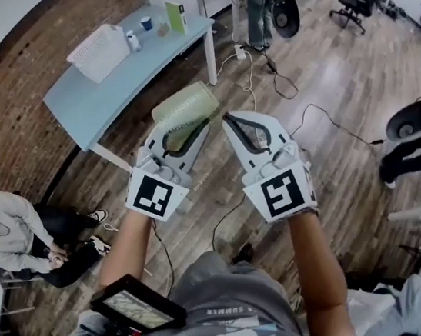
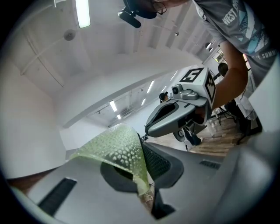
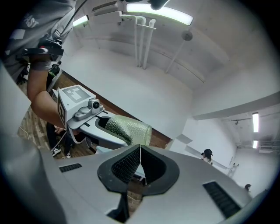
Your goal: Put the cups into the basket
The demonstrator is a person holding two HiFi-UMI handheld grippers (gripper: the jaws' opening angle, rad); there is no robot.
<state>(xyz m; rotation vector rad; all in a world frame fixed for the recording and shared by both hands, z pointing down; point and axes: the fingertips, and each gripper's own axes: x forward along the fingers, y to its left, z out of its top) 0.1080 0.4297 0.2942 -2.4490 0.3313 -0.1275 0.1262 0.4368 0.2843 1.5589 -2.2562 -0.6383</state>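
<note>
Cup (image 1: 185, 111), pale green, dimpled, thin-walled and likely light and squashy, sits pinched by its wall in the left gripper (image 1: 194, 128) mid-air, basket (image 1: 99, 51) on table (image 1: 123, 95) at ten o'clock; right gripper (image 1: 232, 124) closed, empty; gentle rim hold best.

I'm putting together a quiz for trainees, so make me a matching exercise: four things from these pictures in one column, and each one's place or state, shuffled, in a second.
Column one:
1. green cup
2. basket
3. right tool
4. other person

Column two:
A. on the blue table
B. shut, nothing in it
C. seated, lower left of the head view
D. pinched by the left tool

Pairs: 1-D, 2-A, 3-B, 4-C.
</note>
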